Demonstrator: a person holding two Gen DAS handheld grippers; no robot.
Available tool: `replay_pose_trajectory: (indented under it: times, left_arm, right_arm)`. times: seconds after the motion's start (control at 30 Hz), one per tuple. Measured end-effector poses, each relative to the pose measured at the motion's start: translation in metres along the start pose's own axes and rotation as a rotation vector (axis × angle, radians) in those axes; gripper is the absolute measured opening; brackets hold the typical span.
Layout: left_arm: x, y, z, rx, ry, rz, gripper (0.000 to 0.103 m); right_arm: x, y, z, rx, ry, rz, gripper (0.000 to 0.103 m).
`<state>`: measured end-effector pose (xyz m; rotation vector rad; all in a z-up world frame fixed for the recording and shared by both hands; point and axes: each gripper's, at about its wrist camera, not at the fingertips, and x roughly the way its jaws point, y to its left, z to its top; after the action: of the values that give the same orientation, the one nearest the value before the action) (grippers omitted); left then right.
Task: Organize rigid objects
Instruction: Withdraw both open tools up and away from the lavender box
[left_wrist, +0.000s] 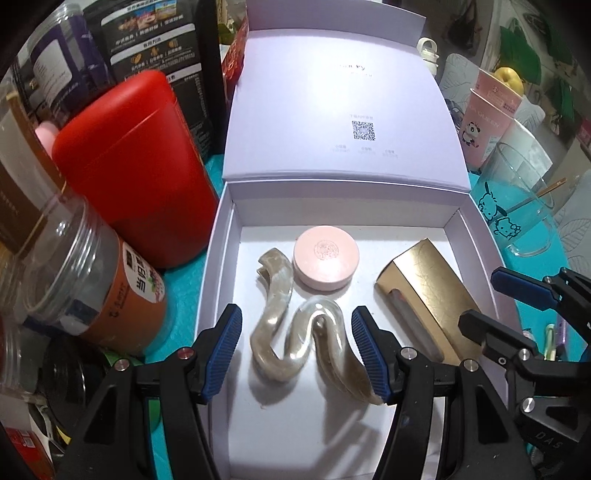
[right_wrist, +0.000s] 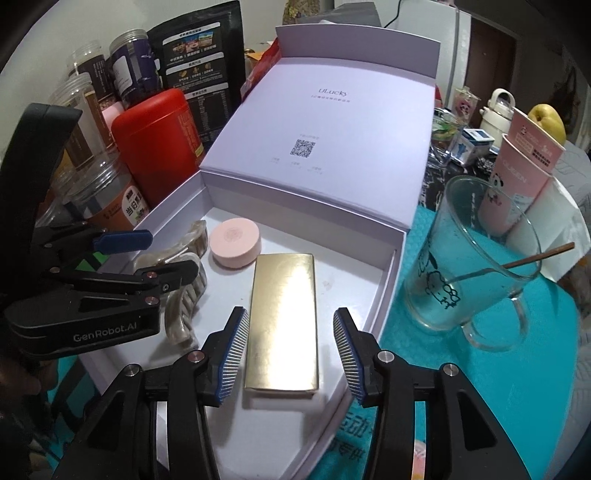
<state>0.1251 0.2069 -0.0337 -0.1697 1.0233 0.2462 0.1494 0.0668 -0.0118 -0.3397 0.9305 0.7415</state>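
Gold box (right_wrist: 282, 321): lies flat in white tray (right_wrist: 384, 280), beside hair claw (left_wrist: 295, 332).
Right gripper (right_wrist: 291, 354): jaws apart, straddling the box, pads clear.
Left gripper (left_wrist: 297, 350): half open over claw, empty.
Handling: likely light, stiff, slick foil; grip long sides.

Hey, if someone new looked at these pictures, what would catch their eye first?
Probably the open white box in the middle, holding a shiny gold box, a round pink case and a wavy hair claw. Next, the tall red canister standing left of it.
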Motion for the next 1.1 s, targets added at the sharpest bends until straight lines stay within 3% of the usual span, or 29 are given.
replay_pose_trajectory:
  times: [0.5, 0.6, 1.0, 1.1]
  left_arm:
    - [-0.043, -0.001, -0.017, -0.003, -0.086, 0.009, 0.066]
    - [-0.055, 0.0, -0.023, -0.007, -0.11, 0.005, 0.082]
    - [-0.097, -0.008, -0.04, -0.001, -0.176, -0.004, 0.085]
    - [-0.109, -0.011, -0.047, 0.008, -0.198, 0.0, 0.103]
  right_arm:
    - [-0.05, -0.003, -0.011, 0.006, -0.071, -0.029, 0.06]
    - [-0.06, -0.001, -0.014, 0.002, -0.087, -0.035, 0.062]
    - [-0.105, 0.007, -0.035, 0.006, -0.155, -0.049, 0.07]
    - [-0.116, 0.008, -0.043, 0.011, -0.172, -0.055, 0.072]
